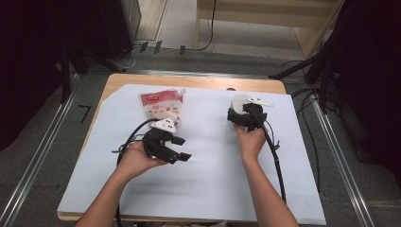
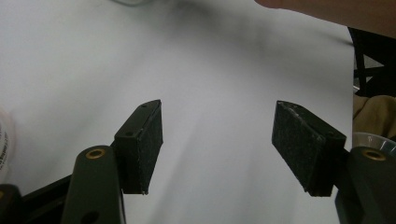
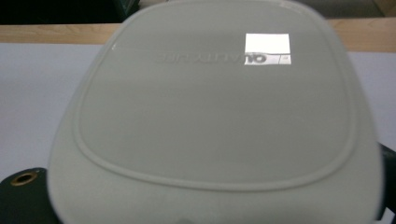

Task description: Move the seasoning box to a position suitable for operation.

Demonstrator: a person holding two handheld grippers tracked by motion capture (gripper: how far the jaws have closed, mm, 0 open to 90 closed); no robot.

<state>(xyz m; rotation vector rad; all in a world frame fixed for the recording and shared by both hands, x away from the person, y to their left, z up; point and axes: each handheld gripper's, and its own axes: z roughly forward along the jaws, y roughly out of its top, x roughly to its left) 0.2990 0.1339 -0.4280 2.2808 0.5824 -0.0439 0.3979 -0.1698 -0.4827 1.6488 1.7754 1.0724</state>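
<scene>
Resting low over the desk (image 1: 198, 189), my left gripper (image 2: 217, 144) has its fingers (image 2: 299, 144) spread, nothing between them. My right gripper (image 1: 236, 111) meets the white lidded container (image 3: 215, 121); I cannot tell its fingers' state

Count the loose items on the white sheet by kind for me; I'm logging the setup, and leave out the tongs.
Printed pink snack pouch: 1
White lidded container, under the right tongs: 1
Total: 2
</scene>
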